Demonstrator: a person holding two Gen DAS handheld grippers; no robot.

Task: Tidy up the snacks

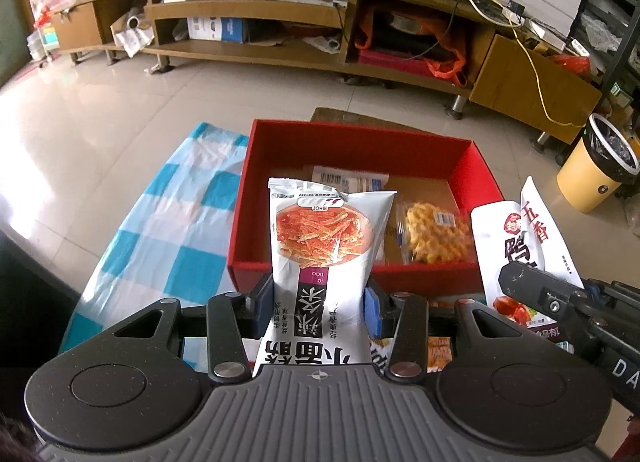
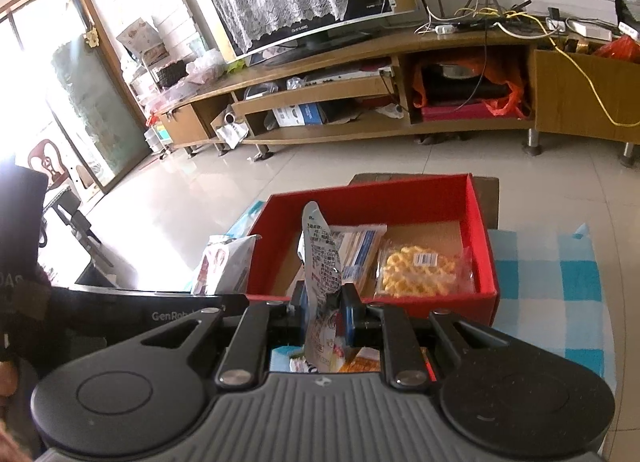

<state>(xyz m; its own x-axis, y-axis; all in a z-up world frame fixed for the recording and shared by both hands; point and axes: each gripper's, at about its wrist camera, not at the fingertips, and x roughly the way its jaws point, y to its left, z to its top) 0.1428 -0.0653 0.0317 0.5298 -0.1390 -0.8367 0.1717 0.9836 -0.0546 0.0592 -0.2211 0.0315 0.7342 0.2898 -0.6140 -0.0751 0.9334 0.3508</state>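
Note:
My left gripper (image 1: 318,304) is shut on a white snack bag with orange strips pictured on it (image 1: 324,238), held upright just in front of the red box (image 1: 280,134). My right gripper (image 2: 325,312) is shut on a thin white packet with printed text (image 2: 320,258), also held before the red box (image 2: 480,230). That packet (image 1: 520,238) and the right gripper's black body show at the right of the left wrist view. In the box lie a clear pack of yellow twisted snacks (image 1: 436,234) (image 2: 416,270) and a flat white-and-blue packet (image 1: 352,178) (image 2: 360,250).
The box rests on a blue-and-white checked cloth (image 1: 168,230) (image 2: 548,294) over a low surface. More snack packs (image 1: 440,350) lie beneath the grippers. A wooden TV cabinet (image 1: 260,10) stands across the tiled floor, and a yellow bin (image 1: 596,166) is at the right.

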